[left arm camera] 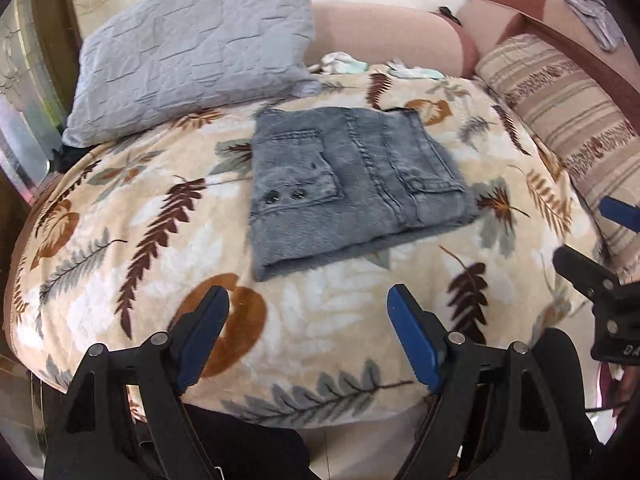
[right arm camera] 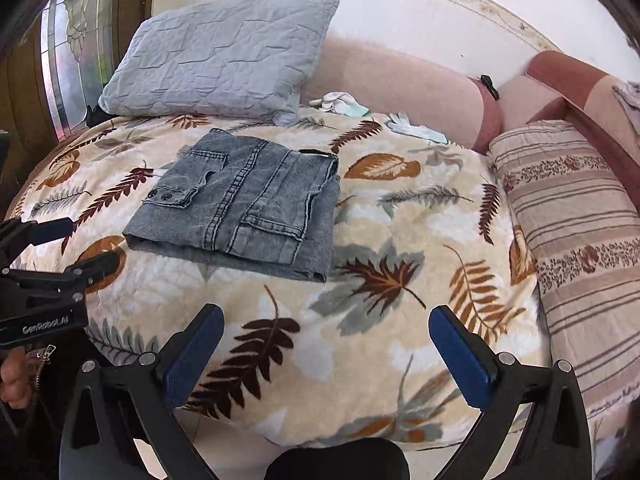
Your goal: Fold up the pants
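Observation:
Grey denim pants (left arm camera: 352,184) (right arm camera: 244,204) lie folded into a compact rectangle on a leaf-print blanket (left arm camera: 320,340), pockets and two dark buttons facing up. My left gripper (left arm camera: 308,296) hovers short of the pants' near edge, open, with nothing between its blue pads. My right gripper (right arm camera: 327,314) is open wide over the blanket to the near right of the pants, also empty. Each gripper shows at the edge of the other's view: the right gripper (left arm camera: 588,232) and the left gripper (right arm camera: 90,240). Neither touches the pants.
A grey quilted pillow (right arm camera: 216,56) leans at the back left. A striped bolster (right arm camera: 580,232) runs along the right side. White gloves (right arm camera: 416,128) and a crumpled cloth (right arm camera: 340,104) lie by the pink sofa back (right arm camera: 400,76). The blanket's front edge drops off near me.

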Demonstrator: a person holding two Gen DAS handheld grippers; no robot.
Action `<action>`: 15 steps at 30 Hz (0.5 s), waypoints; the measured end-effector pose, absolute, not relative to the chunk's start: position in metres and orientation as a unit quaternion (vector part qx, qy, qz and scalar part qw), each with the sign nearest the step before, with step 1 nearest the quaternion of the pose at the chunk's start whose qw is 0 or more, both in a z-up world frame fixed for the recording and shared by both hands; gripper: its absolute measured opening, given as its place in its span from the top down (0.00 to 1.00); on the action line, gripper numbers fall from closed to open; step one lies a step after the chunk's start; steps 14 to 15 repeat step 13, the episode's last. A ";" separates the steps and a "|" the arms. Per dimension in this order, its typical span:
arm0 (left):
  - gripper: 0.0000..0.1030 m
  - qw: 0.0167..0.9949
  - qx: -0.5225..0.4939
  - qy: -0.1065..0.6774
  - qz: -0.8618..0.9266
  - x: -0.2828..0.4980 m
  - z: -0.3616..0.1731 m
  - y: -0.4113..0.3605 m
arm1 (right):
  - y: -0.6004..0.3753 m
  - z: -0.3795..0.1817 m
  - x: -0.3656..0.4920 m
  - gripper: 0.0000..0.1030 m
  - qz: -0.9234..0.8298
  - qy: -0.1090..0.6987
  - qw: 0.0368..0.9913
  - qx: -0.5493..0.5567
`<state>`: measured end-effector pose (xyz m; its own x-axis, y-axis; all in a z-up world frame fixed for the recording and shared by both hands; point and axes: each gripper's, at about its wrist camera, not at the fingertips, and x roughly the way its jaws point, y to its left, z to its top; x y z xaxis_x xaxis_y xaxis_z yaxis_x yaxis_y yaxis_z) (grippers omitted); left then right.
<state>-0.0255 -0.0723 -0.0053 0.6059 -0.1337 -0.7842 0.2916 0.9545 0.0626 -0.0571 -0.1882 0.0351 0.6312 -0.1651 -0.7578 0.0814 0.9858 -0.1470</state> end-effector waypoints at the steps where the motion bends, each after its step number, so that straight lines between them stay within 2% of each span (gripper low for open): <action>1: 0.20 0.891 0.092 0.428 -0.123 -0.026 -0.006 -0.074 | -0.188 0.035 -0.057 0.00 -0.069 0.425 0.901 -0.048; 15: 0.20 0.902 0.098 0.399 -0.130 -0.034 0.011 -0.089 | -0.192 0.028 -0.052 0.00 -0.068 0.437 0.895 -0.052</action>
